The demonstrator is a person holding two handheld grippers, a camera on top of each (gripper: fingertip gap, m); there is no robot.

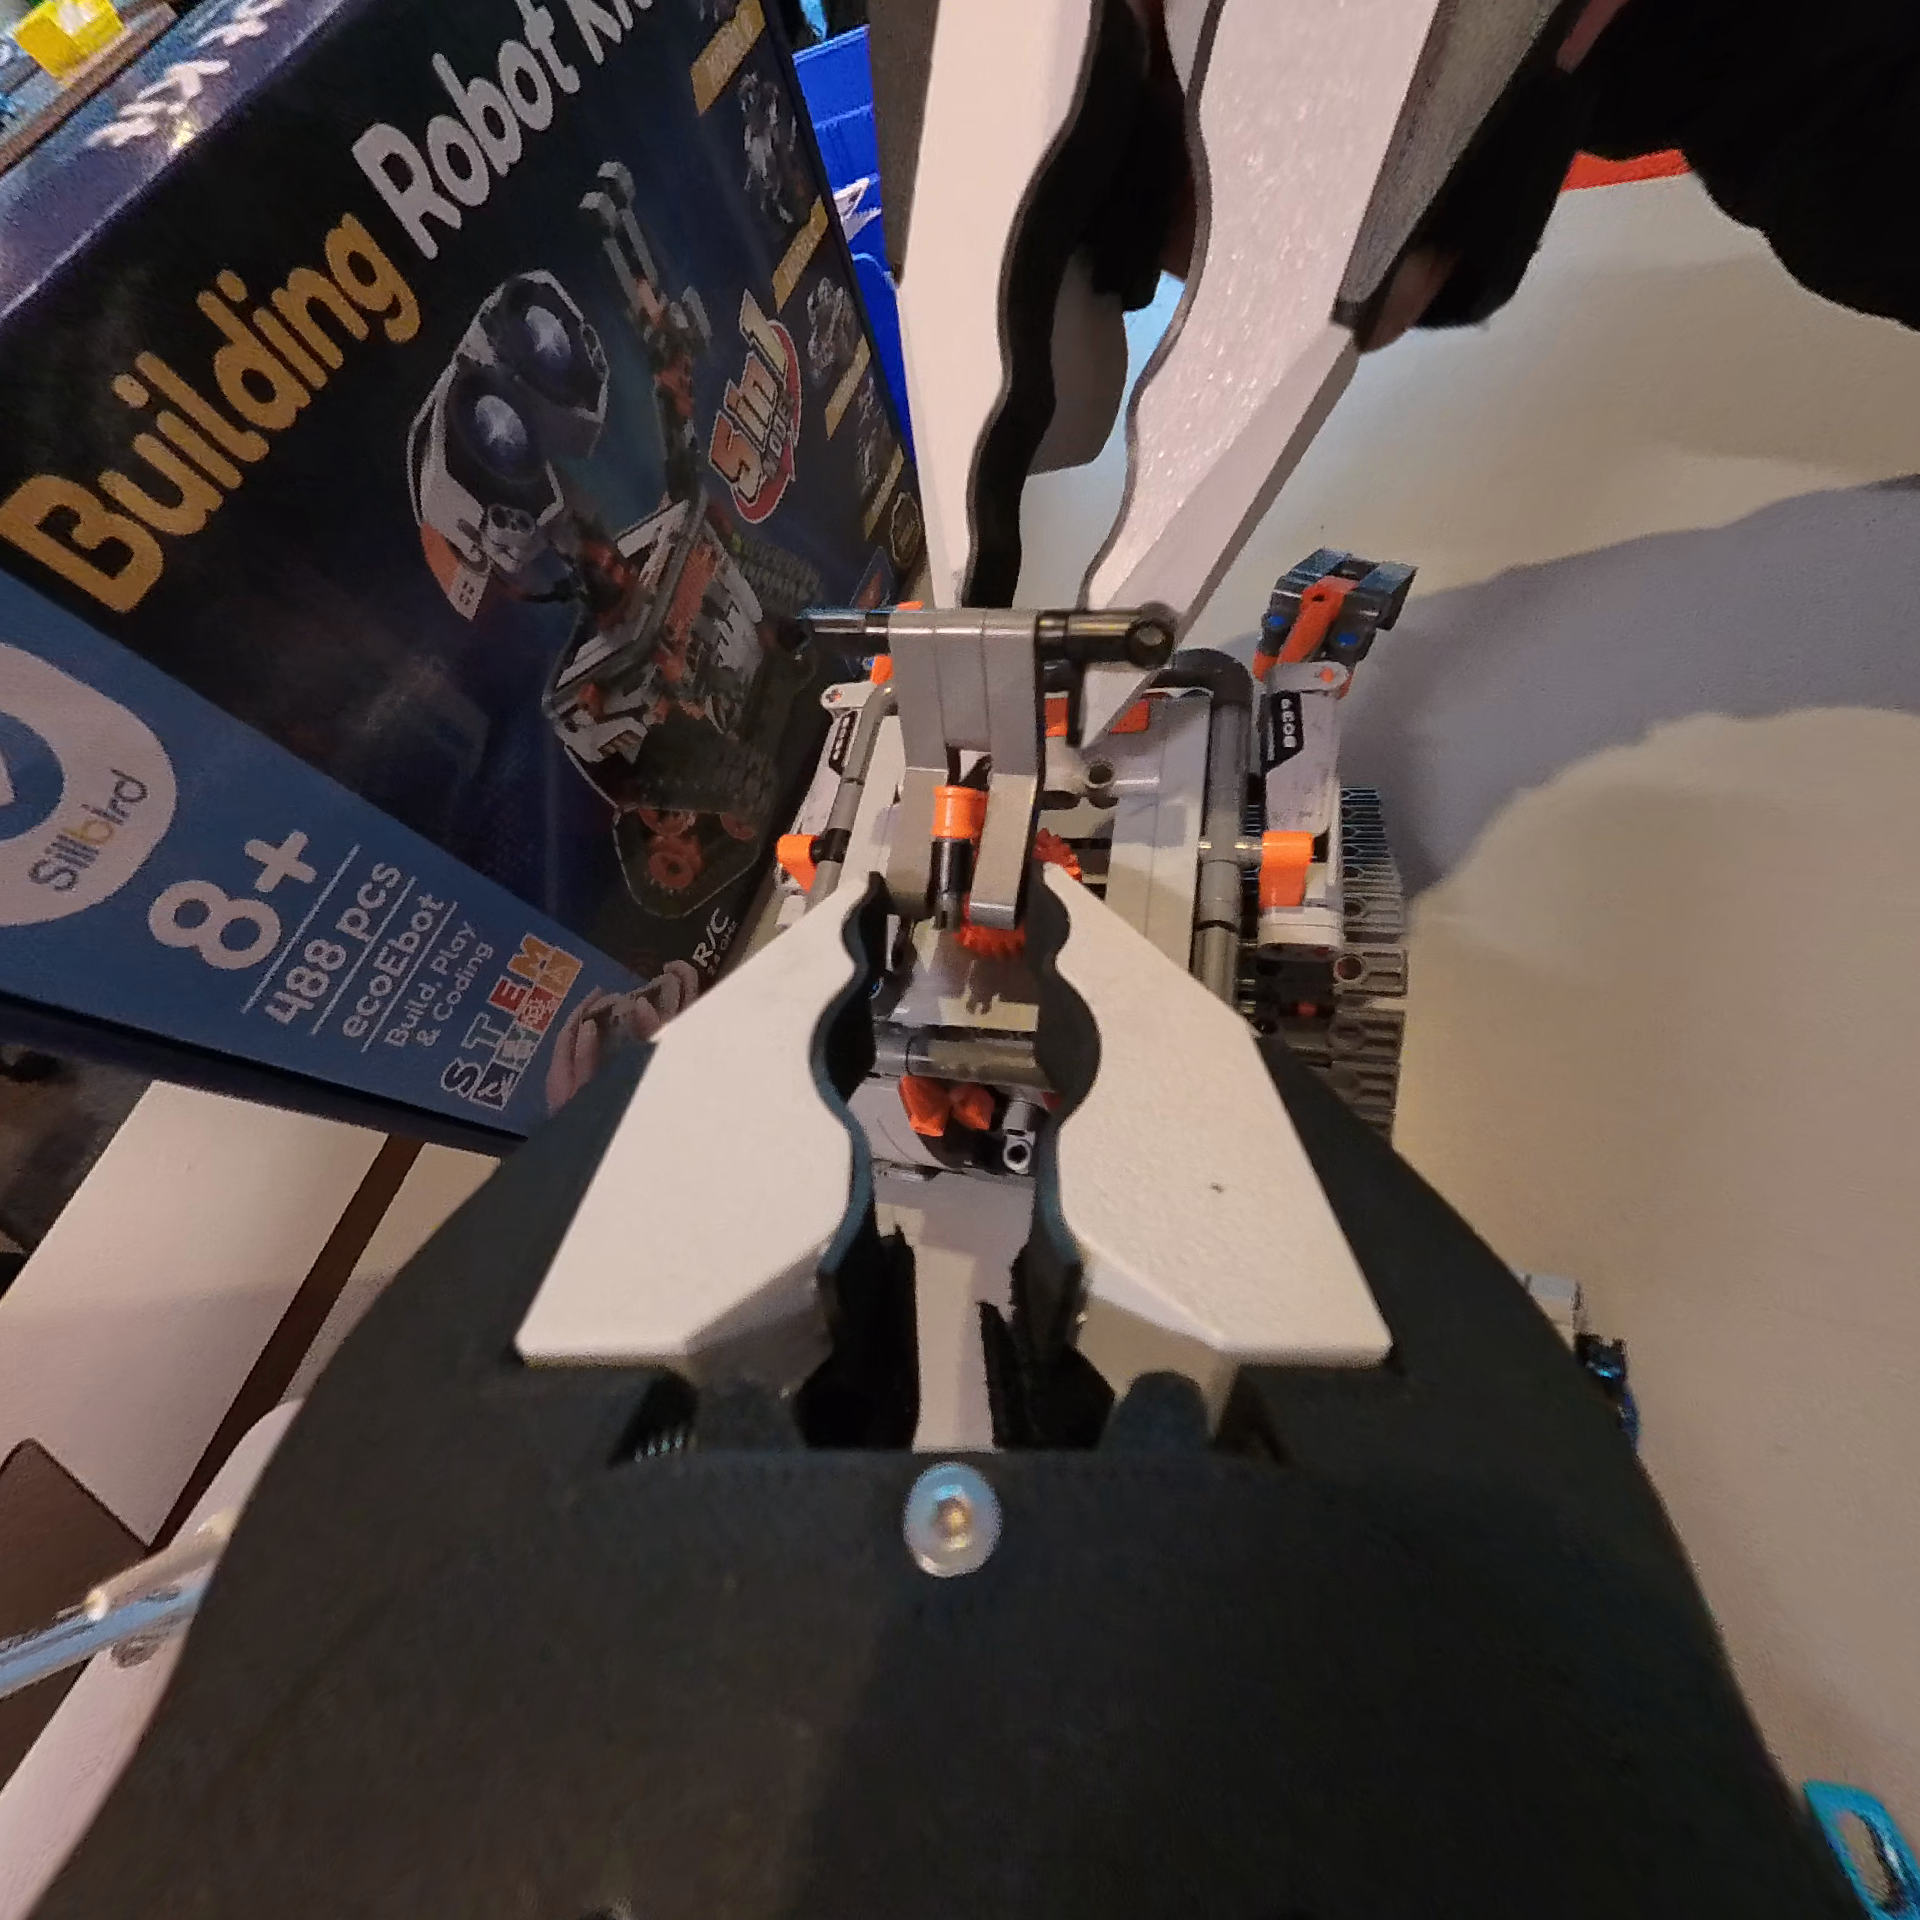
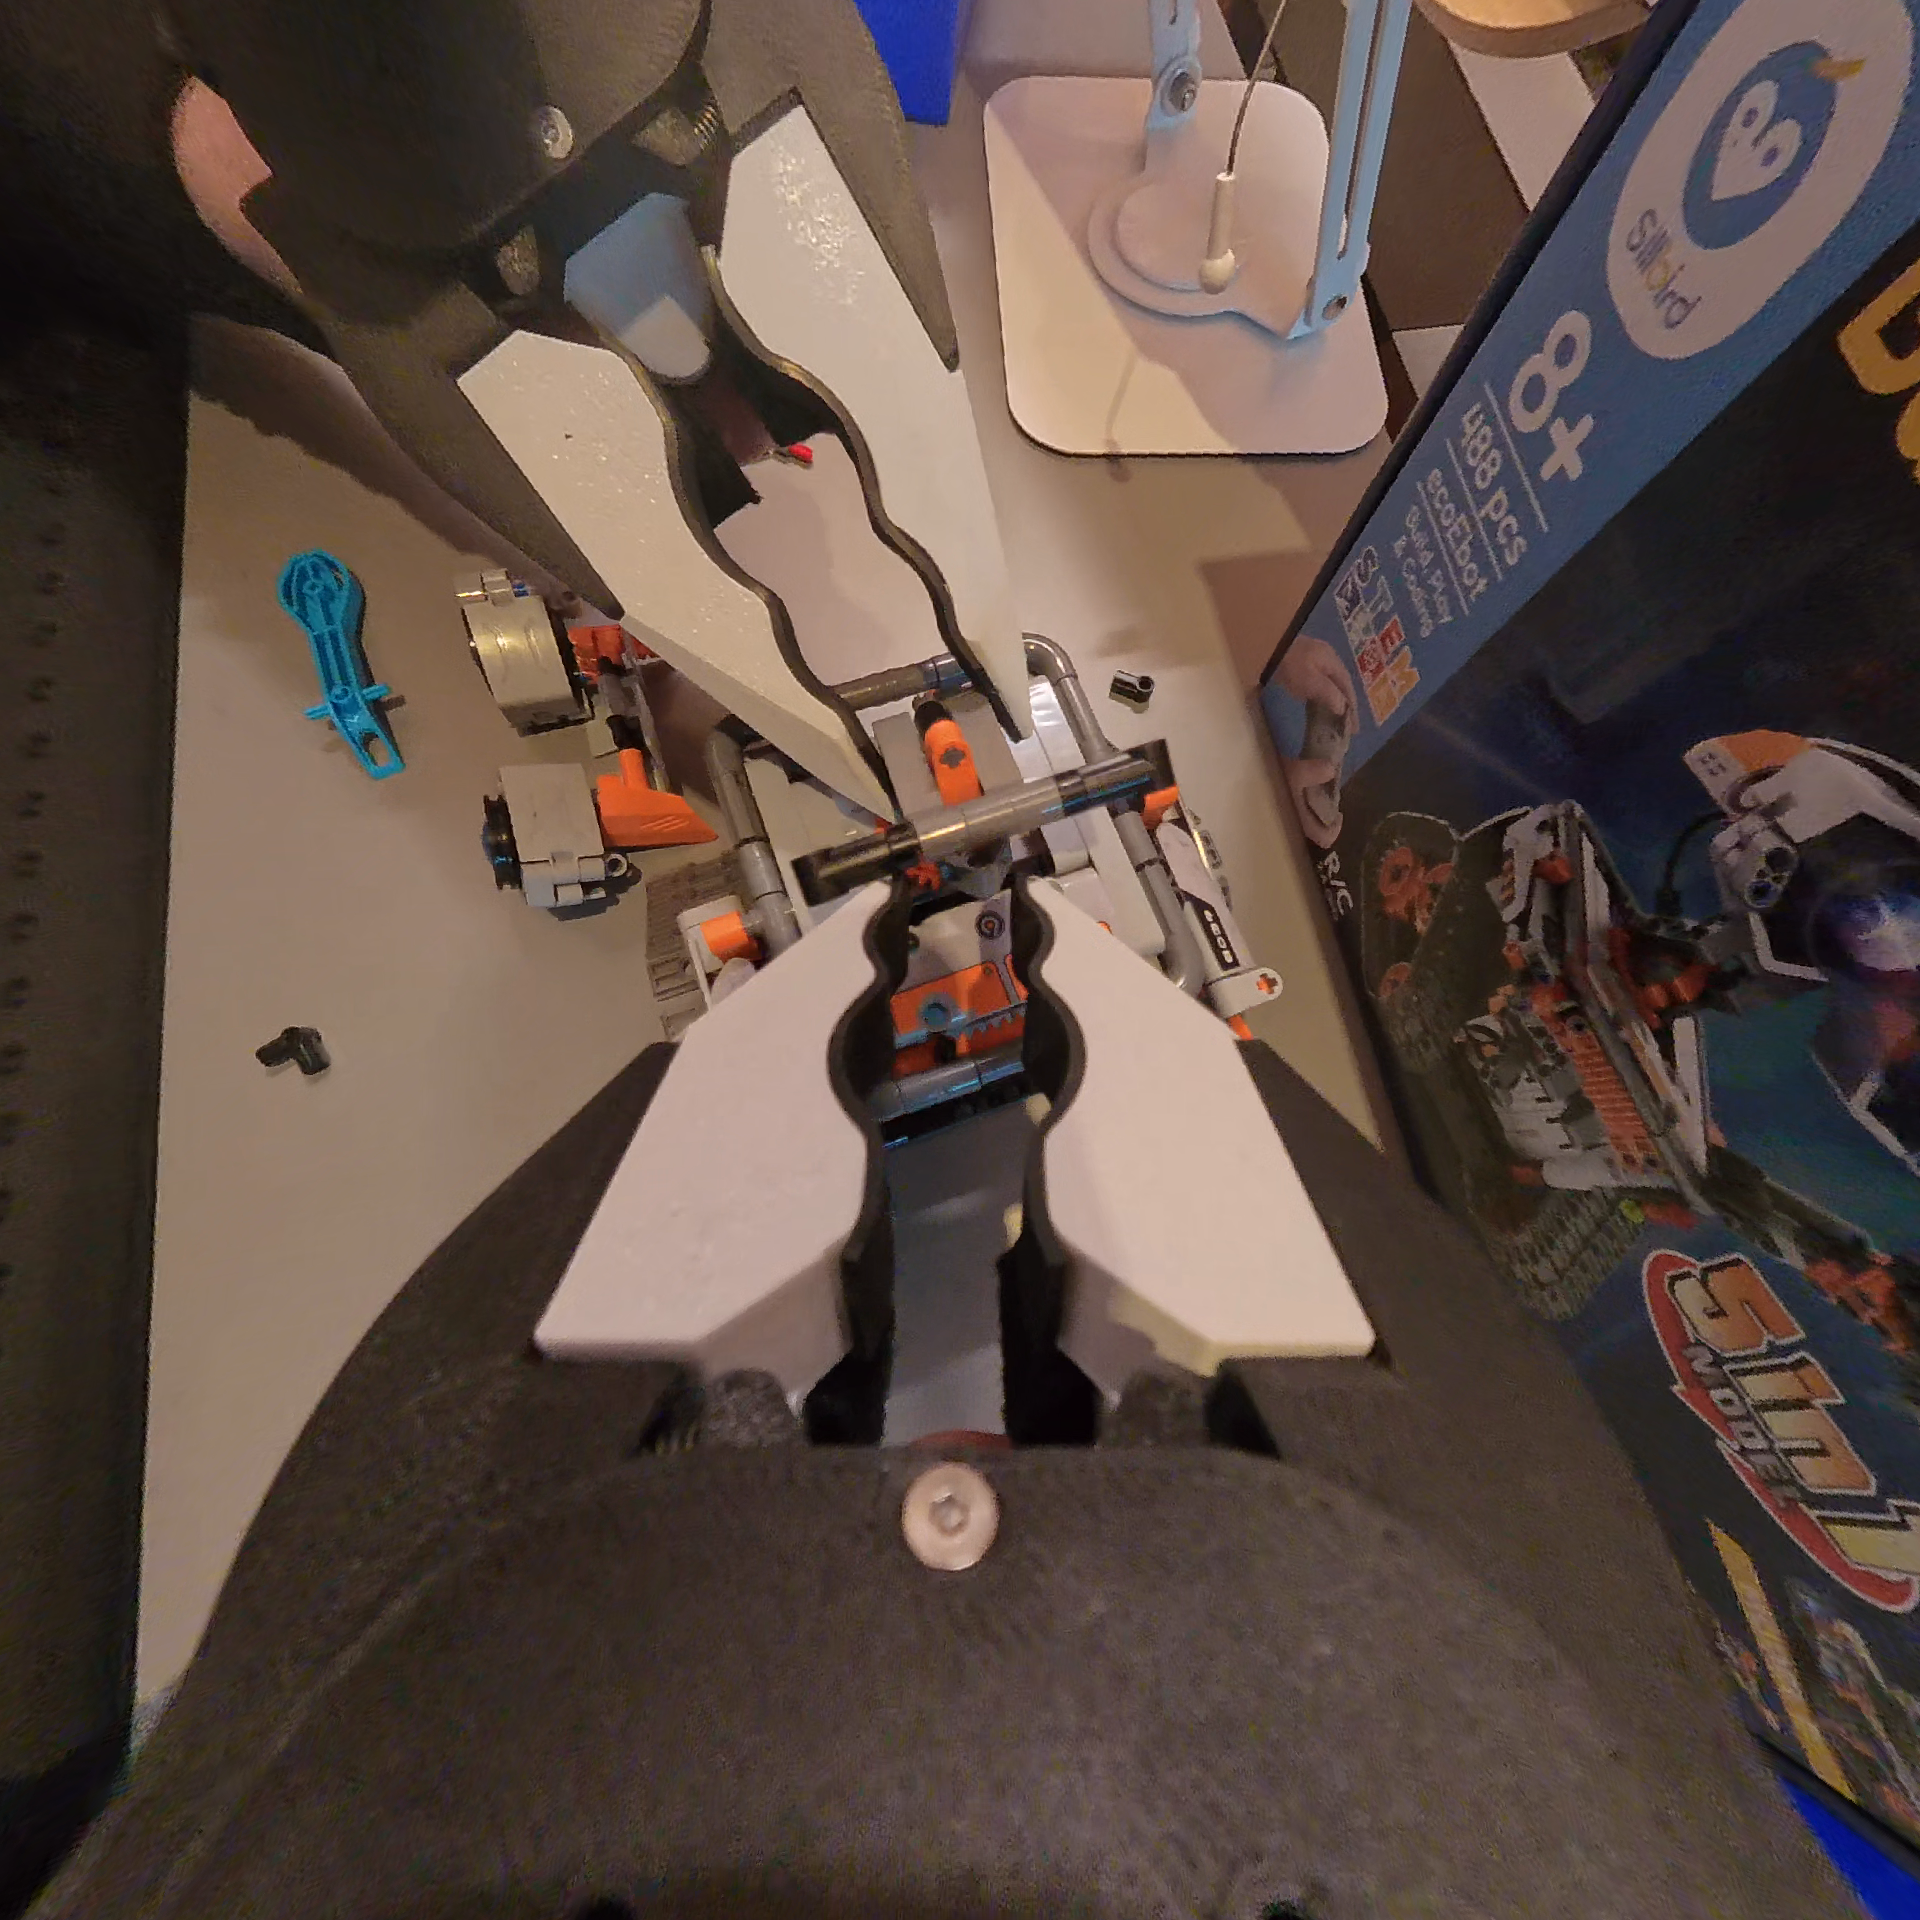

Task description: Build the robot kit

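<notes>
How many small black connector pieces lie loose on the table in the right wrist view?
2. One black connector lies at the left, below the blue tool. The other lies between the brick model and the printed box. The claws may hide more.

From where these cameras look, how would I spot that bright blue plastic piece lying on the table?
Start at the big dark blue toy box standing along the right edge, then cross the half-built grey and orange brick robot to the bare tabletop on the far left. There lies the blue tool, flat and alone. It is the only turquoise piece, long with a rounded head.
</notes>
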